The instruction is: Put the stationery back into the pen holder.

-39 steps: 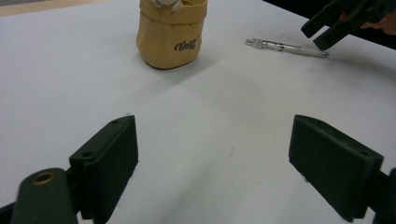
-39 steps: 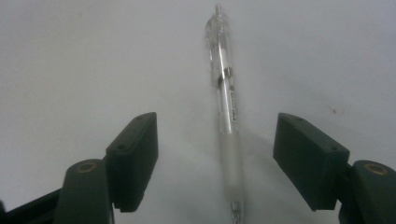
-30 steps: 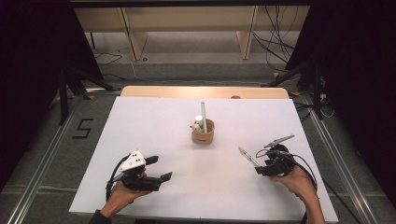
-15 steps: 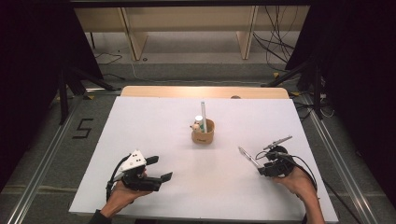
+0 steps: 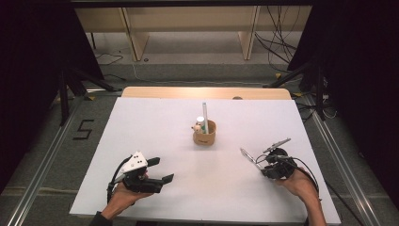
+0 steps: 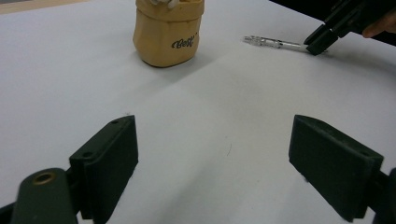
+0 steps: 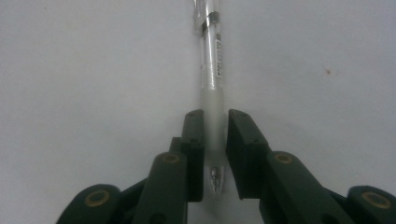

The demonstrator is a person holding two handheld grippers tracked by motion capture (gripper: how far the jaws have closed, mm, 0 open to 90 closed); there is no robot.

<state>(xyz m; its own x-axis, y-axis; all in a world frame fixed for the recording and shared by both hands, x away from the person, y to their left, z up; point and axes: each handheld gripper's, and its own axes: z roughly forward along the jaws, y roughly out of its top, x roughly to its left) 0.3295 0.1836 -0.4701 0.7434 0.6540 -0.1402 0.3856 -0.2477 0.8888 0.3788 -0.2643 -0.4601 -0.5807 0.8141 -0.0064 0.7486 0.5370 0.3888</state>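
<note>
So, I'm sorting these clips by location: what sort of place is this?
Probably a lab or recording workspace, not a home: a white table stands between dark curtains, loose cables run over the floor behind it, and a "5" is marked on the floor.

A tan cup [image 5: 204,137] holding upright pens stands mid-way on the white table [image 5: 141,127].

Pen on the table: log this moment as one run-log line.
right hand-held gripper: jaws just closed on clear pen | pen: flat on white table | left hand-held gripper: open, idle | tan cup: untouched
</note>
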